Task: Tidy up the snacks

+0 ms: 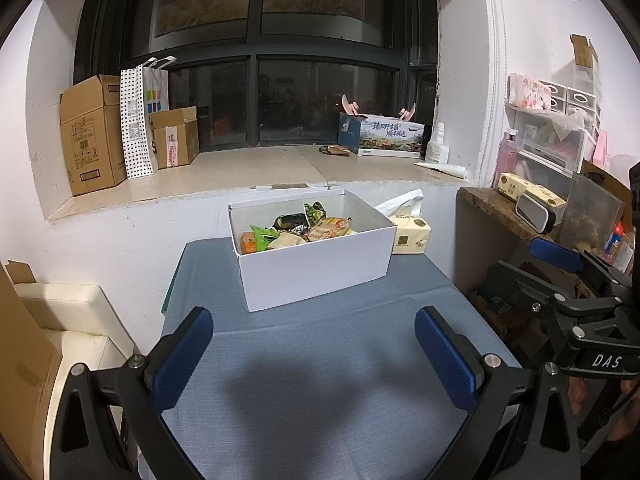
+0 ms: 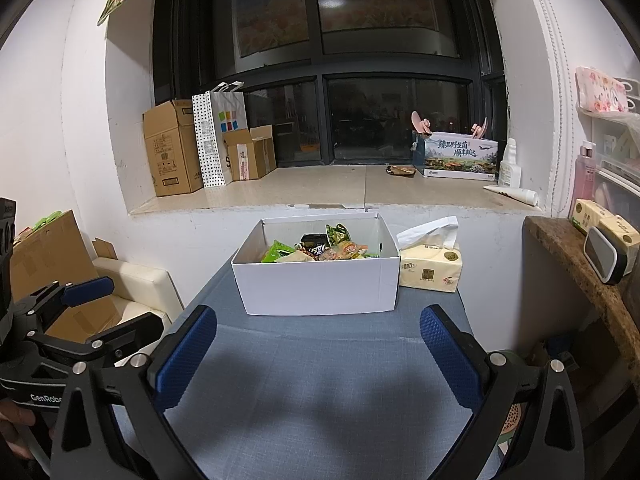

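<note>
A white cardboard box [image 1: 316,268] [image 2: 316,288] stands at the far end of a blue-grey cloth-covered table [image 1: 320,360] [image 2: 320,380]. Inside lie several snack packets [image 1: 296,230] [image 2: 320,250], green, orange, black and tan. My left gripper [image 1: 314,354] hovers over the near part of the table, open, nothing between its blue pads. My right gripper [image 2: 318,356] is likewise open and empty, short of the box. In the left wrist view the right gripper [image 1: 576,280] shows at the right edge; in the right wrist view the left gripper [image 2: 72,320] shows at the left edge.
A tissue pack [image 1: 410,232] [image 2: 432,268] sits right of the box. Behind is a window ledge [image 1: 240,172] with cardboard boxes [image 1: 94,132], a dotted paper bag [image 1: 140,120] and a printed box [image 1: 384,136]. A cluttered brown shelf [image 1: 512,208] stands right, a cream seat [image 1: 72,320] left.
</note>
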Demonstrator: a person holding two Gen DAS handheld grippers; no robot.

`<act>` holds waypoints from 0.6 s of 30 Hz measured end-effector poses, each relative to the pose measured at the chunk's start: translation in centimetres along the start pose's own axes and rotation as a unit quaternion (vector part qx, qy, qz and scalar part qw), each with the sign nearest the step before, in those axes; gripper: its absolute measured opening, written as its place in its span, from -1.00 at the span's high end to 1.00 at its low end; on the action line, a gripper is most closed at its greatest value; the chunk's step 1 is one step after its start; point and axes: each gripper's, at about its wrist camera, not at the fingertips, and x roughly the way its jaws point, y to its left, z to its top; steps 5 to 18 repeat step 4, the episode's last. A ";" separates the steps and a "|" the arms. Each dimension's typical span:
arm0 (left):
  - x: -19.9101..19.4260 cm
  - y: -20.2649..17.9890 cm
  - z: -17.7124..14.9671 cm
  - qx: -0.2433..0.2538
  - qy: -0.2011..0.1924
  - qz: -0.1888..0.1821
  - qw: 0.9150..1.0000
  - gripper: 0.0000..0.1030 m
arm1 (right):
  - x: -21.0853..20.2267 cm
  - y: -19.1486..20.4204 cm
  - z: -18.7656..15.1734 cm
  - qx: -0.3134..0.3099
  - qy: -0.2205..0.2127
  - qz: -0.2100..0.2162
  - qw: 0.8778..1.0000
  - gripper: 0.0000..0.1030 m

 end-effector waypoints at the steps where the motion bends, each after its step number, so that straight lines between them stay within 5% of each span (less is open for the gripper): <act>1: 0.0 0.0 0.0 0.000 0.000 0.000 1.000 -1.00 | 0.0 0.0 0.0 0.000 0.000 0.000 1.000 -1.00; 18: 0.1 0.0 0.0 0.002 -0.001 -0.006 1.000 -1.00 | 0.0 0.0 0.0 0.000 0.000 0.000 1.000 -1.00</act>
